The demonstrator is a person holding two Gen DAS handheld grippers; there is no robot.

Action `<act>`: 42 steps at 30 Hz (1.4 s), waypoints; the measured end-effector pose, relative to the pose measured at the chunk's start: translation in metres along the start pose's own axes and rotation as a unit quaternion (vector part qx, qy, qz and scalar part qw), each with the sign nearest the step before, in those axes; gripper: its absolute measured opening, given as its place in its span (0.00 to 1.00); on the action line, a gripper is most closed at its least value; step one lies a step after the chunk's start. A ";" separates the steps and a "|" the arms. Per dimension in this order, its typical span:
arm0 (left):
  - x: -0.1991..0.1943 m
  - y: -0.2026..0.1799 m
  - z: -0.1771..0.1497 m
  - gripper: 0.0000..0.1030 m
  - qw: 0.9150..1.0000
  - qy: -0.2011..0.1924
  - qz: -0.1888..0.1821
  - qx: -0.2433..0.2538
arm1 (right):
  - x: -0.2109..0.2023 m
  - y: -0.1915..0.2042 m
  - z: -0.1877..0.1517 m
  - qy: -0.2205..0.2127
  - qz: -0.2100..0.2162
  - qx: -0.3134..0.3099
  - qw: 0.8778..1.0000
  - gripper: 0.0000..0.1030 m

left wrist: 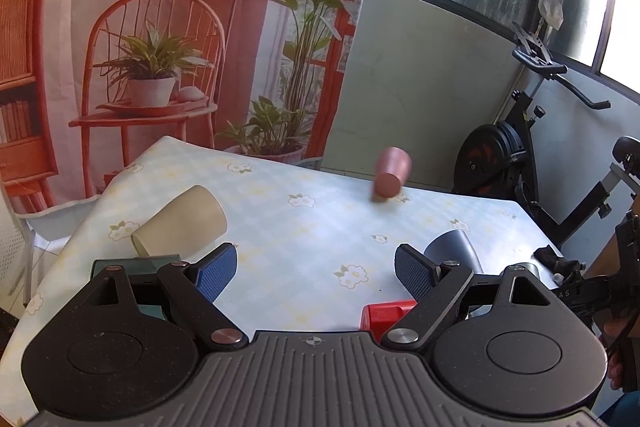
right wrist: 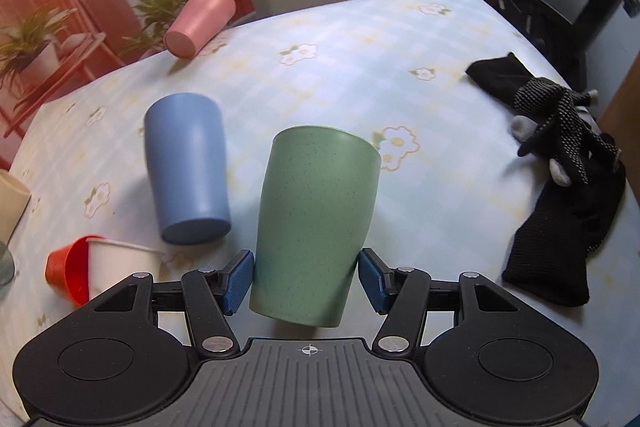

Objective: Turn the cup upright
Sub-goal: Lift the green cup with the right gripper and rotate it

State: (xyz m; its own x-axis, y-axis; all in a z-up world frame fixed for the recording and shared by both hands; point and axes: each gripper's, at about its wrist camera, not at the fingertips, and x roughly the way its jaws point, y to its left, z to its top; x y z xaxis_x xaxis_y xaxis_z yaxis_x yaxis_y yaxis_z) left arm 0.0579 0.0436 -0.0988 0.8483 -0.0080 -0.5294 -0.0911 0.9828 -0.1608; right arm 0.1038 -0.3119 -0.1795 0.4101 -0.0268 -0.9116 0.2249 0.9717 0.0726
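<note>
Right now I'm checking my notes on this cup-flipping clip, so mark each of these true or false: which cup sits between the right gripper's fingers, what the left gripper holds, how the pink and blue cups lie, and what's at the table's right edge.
1. The green cup sits between the fingers of the right gripper. True.
2. The left gripper holds the cream cup. False: it is open and empty; the cream cup lies beside it.
3. The pink cup stands upright. False: it lies on its side.
4. The blue cup lies on the tablecloth. True.
5. Black gloves lie at the table's right edge. True.
</note>
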 end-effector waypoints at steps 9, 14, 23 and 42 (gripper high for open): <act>-0.004 -0.002 0.000 0.85 1.000 0.002 0.004 0.002 | 0.000 -0.003 -0.003 -0.008 0.015 0.003 1.000 0.52; -0.006 -0.004 0.000 0.85 1.000 0.003 0.004 0.008 | 0.000 -0.005 -0.005 -0.010 0.020 0.007 1.000 0.52; -0.006 -0.005 0.001 0.85 1.000 0.011 0.006 0.015 | -0.002 -0.007 -0.008 -0.014 0.025 0.005 1.000 0.52; -0.004 -0.002 0.008 0.85 0.999 0.030 0.007 0.020 | -0.026 -0.010 -0.022 -0.045 0.067 0.005 0.997 0.50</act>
State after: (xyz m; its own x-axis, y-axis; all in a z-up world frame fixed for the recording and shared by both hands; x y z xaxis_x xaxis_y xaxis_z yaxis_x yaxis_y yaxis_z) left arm 0.0591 0.0428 -0.0902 0.8137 -0.0035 -0.5813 -0.0818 0.9893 -0.1205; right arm 0.0714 -0.3158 -0.1650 0.5145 0.0823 -0.8535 0.1708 0.9656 0.1960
